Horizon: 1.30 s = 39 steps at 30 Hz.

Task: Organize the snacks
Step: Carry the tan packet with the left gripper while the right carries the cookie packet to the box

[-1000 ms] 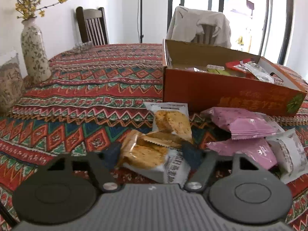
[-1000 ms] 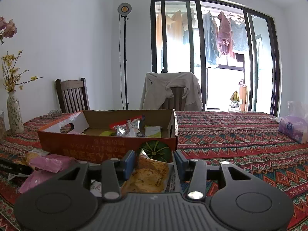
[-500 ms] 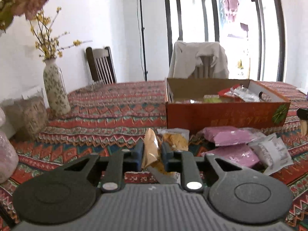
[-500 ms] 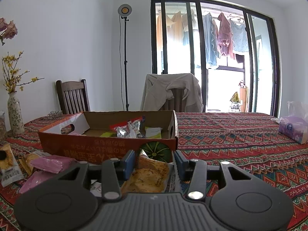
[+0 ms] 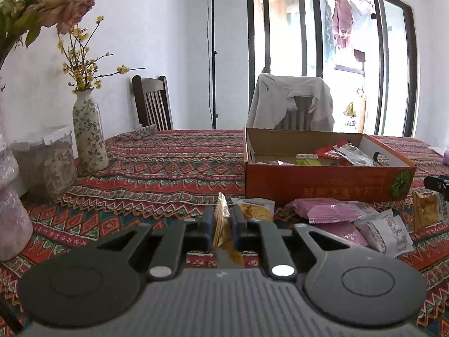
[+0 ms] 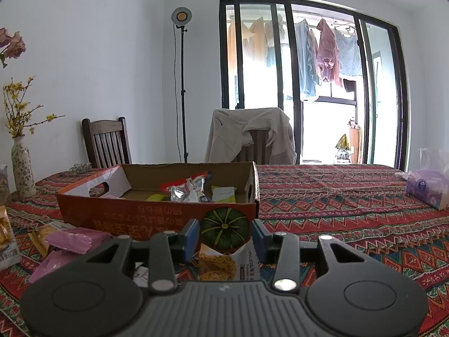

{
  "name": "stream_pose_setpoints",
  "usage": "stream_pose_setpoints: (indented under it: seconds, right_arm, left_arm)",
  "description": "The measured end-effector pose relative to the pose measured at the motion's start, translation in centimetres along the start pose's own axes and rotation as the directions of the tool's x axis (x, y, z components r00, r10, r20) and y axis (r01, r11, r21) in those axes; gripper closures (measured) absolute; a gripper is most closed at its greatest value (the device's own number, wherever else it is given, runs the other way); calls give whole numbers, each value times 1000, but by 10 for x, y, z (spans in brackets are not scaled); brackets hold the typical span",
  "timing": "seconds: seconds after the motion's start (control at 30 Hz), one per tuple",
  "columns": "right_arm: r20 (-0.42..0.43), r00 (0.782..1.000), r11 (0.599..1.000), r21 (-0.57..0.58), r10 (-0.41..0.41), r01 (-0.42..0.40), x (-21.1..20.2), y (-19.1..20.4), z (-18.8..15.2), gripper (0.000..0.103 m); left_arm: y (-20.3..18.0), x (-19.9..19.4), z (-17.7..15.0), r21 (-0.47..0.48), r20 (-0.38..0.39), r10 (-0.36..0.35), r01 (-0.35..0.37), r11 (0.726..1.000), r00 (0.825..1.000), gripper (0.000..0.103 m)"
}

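My left gripper [image 5: 222,224] is shut on a yellow cracker packet [image 5: 221,221], pinched edge-on and lifted off the patterned tablecloth [image 5: 168,174]. Ahead to the right stands the orange cardboard box [image 5: 328,188] with several snacks inside. In front of it lie another cracker packet [image 5: 256,210], pink packets [image 5: 328,210] and a white packet [image 5: 387,233]. My right gripper [image 6: 226,237] faces the box [image 6: 157,219]. Its jaws are closing on a second cracker packet [image 6: 219,264] that hangs between them. The left wrist view shows this packet [image 5: 425,213] held upright.
A flowered vase [image 5: 89,137] and a glass jar [image 5: 47,165] stand at the table's left side. Behind the table are a wooden chair [image 5: 153,104], a chair draped with a jacket [image 5: 291,101] and a lamp stand [image 5: 213,56]. A purple tissue pack [image 6: 426,191] lies far right.
My left gripper closed on the yellow cracker packet and raised it off the table, tipping its view upward. The right gripper stayed in place with its packet.
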State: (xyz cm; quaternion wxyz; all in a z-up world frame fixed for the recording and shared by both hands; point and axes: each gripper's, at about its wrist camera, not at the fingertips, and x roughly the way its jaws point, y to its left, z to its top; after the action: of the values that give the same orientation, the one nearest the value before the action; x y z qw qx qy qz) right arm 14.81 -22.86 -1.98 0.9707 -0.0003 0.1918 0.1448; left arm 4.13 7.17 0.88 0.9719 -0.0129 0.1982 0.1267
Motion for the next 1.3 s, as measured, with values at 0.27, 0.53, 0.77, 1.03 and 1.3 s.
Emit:
stream_pose_setpoints:
  seconds: [0.27,0.53,0.77,1.03,1.3]
  right_arm:
    - [-139,990,999,44,31,-25,8,-11,-4,42]
    - [-316,948,998,63,51,-33,30,-20,-13,41]
    - [-281,956,994,-43,84,-100,11,-12,-11,94]
    - [-194,973,992,1,123,-125,-8,-21,2,94]
    - [-341,923,980,-22,179,-198,10,-3,-13,28]
  left_arm:
    - [-2,-2,0,-7,12,-23,23,1000,1000,90]
    - [-5,-3,0,-10,19,-41,41,999,999,91]
    - [-11,-8,9,-13,52,-59,60,998,997,91]
    - [-24,-10,18,-8,78,-95,96,995,992,91]
    - [-30,-13,20,-3,85,-114,114,993,990,91]
